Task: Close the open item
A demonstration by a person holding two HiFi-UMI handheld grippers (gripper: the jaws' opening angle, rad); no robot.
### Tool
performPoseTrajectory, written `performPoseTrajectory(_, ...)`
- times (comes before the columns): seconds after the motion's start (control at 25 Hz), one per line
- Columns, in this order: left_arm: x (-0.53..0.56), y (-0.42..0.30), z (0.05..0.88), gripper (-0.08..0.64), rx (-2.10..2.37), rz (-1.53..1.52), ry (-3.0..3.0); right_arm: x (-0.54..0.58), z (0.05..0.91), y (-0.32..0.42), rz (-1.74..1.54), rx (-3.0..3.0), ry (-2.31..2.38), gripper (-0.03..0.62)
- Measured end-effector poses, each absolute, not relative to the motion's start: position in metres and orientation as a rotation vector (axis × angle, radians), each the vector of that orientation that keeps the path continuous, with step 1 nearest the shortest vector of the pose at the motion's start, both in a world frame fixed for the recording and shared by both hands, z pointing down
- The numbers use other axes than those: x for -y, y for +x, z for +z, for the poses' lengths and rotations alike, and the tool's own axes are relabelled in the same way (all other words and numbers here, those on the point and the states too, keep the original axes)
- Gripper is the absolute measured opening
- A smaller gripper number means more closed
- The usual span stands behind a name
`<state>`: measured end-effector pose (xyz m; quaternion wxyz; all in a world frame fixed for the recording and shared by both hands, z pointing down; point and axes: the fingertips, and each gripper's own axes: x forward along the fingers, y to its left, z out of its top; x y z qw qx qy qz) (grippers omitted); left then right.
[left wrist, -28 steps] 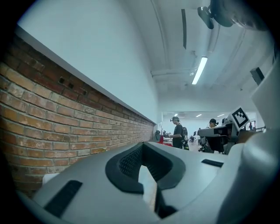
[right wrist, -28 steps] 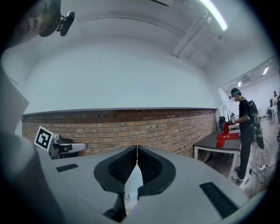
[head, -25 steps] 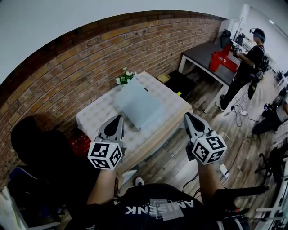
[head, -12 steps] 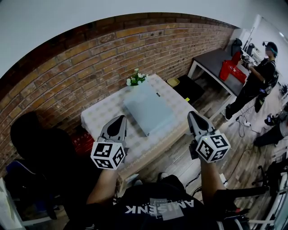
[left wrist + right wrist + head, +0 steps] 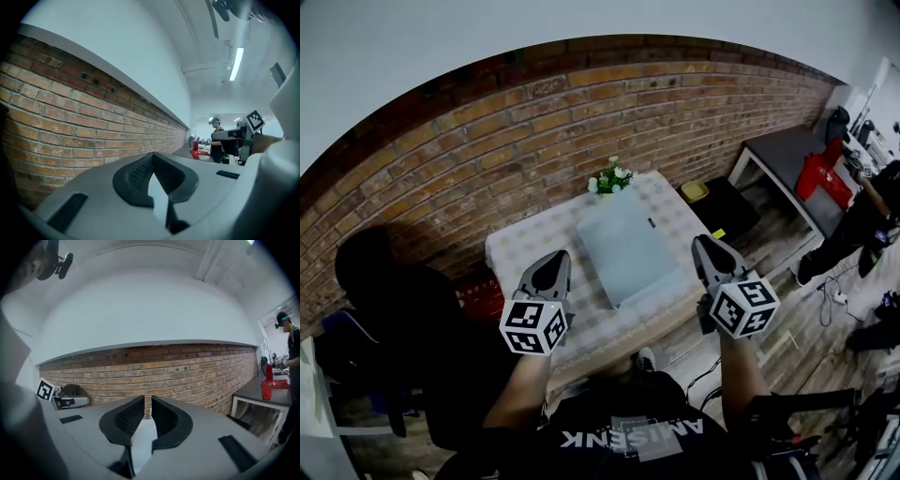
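Observation:
A flat grey laptop [image 5: 626,246] lies on the cloth-covered table [image 5: 525,253] with its lid down. Both grippers hang in the air at the table's near edge, one to each side of the laptop, touching nothing. My left gripper [image 5: 557,255] points at the table's left part; in the left gripper view its tips [image 5: 152,154] meet with nothing held. My right gripper [image 5: 701,241] sits off the table's right front corner. Its jaws [image 5: 147,398] are opening, a thin slit shows between the pads, and nothing is in it.
A small pot of white flowers [image 5: 611,178] stands at the table's back edge against the brick wall [image 5: 581,112]. A red crate [image 5: 483,298] sits low at the left, a black chair [image 5: 389,300] beyond it. A dark desk [image 5: 783,155] and a person [image 5: 867,220] are at the right.
The head view has swung left, so the table and laptop sit further right and lower in the picture. Both grippers keep their raised places beside the laptop.

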<state>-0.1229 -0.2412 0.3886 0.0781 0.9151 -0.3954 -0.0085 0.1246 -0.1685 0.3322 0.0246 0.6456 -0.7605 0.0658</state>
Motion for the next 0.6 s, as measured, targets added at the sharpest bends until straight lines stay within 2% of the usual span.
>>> performPoseTrajectory(0.12, 0.258, -0.113, 0.397, 0.012, 1.244, -0.016, 2.682, 0.199, 0.342, 0.141, 0.244, 2.392, 1.921, 0.104)
performPoseTrajectory(0.6, 0.298, -0.068, 0.434, 0.014, 1.359, 0.082, 2.556, 0.288, 0.390, 0.188, 0.386, 2.453, 1.698, 0.138)
